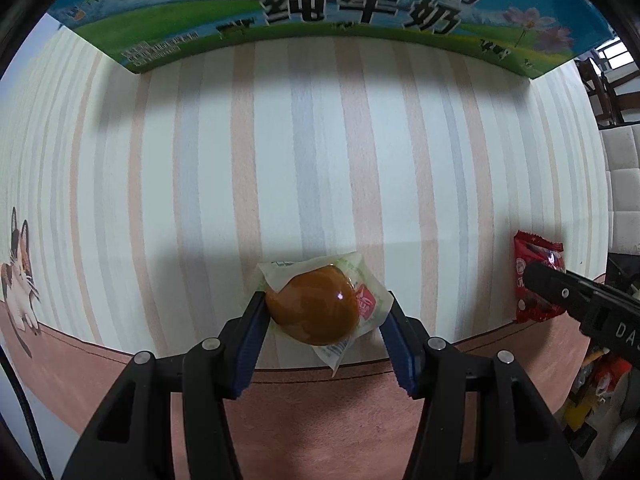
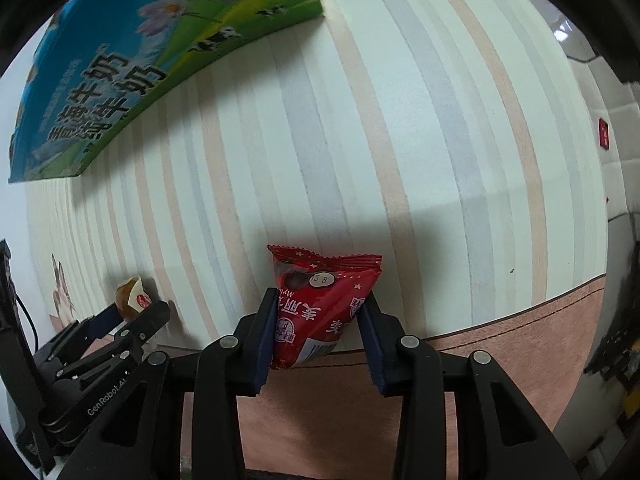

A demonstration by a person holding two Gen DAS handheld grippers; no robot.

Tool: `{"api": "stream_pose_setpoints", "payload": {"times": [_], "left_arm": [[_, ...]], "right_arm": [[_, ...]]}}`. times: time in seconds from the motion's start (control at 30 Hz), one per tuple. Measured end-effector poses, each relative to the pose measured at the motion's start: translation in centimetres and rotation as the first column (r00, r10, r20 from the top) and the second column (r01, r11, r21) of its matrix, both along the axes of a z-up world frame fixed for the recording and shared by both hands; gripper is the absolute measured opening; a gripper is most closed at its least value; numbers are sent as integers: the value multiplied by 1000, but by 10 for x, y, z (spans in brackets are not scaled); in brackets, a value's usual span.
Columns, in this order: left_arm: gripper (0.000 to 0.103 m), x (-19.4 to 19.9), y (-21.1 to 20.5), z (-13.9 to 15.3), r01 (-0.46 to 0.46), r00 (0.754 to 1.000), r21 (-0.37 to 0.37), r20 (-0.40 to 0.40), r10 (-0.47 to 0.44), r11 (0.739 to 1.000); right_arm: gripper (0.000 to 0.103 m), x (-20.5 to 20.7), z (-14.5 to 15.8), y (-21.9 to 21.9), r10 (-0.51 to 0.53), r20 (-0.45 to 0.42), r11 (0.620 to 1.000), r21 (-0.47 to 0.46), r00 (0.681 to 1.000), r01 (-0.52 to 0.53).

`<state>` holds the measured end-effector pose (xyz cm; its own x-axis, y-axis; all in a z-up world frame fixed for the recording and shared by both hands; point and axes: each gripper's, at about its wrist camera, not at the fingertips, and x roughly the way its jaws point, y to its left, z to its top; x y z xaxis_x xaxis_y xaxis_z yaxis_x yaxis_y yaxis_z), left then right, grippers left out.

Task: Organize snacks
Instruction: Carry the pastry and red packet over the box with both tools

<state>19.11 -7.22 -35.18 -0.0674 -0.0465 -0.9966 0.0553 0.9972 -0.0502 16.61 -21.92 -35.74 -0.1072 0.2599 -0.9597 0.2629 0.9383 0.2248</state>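
Striped cloth covers the worktop [image 1: 320,140]; milk carton box [image 1: 304,4] stands far beyond both sets of fingers. Left gripper [image 1: 326,312] partly closed, pads pinching a clear-wrapped brown bun [image 1: 312,308] at its two sides. Right gripper [image 2: 320,320] narrowed tight on a red snack packet [image 2: 320,304], crumpled between the pads. Both look light; film likely slippery, bun soft and crushable. Best held across the body, not the loose wrapper edges

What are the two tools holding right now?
Left tool: closed on the brown bun in clear wrapper.
Right tool: closed on the red snack packet.
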Motion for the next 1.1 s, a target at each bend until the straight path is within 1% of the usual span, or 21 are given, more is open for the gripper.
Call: {"api": "stream_pose_setpoints", "payload": {"times": [0.07, 0.17, 0.23, 0.37, 0.5, 0.57, 0.63, 0.73, 0.8, 0.87, 1.0, 1.1], "left_arm": [[53, 0, 0, 9, 0, 1000, -8, 13, 0, 1000], [53, 1, 1, 31, 5, 999, -31, 43, -3, 1000], [53, 4, 0, 52, 10, 997, -52, 73, -6, 999], [53, 16, 0, 98, 18, 990, -93, 142, -4, 996], [53, 43, -1, 144, 28, 977, -134, 211, 0, 991], [53, 60, -3, 159, 41, 971, -141, 241, -6, 989], [53, 82, -4, 174, 51, 963, -140, 270, -11, 989], [53, 118, -6, 187, 61, 952, -125, 305, -20, 990], [53, 149, -6, 193, 64, 946, -104, 324, -27, 993], [53, 171, -5, 193, 60, 943, -93, 330, -26, 994], [53, 220, -1, 187, 49, 944, -70, 329, -23, 996], [53, 258, 0, 172, 39, 952, -62, 305, -18, 997]], "right_arm": [[41, -2, 6, 2, -6, 10, 1000, 19, 1000, 6], [41, -2, 27, 4, -20, 49, 998, 59, 999, 17], [41, 0, 42, 4, -25, 75, 996, 82, 997, 19], [41, 15, 83, 5, -39, 147, 990, 139, 988, 18], [41, 44, 128, 2, -53, 231, 983, 186, 971, 9], [41, 63, 147, 0, -59, 265, 979, 205, 963, 4], [41, 90, 165, -1, -51, 307, 980, 198, 950, -11], [41, 132, 186, 1, -30, 367, 986, 161, 930, -32], [41, 161, 194, 2, -17, 400, 991, 129, 917, -38], [41, 187, 196, 2, -12, 417, 994, 104, 909, -35], [41, 245, 187, 1, 2, 423, 998, 50, 906, -26], [41, 277, 174, 0, 6, 411, 1000, 25, 912, -18]]}}
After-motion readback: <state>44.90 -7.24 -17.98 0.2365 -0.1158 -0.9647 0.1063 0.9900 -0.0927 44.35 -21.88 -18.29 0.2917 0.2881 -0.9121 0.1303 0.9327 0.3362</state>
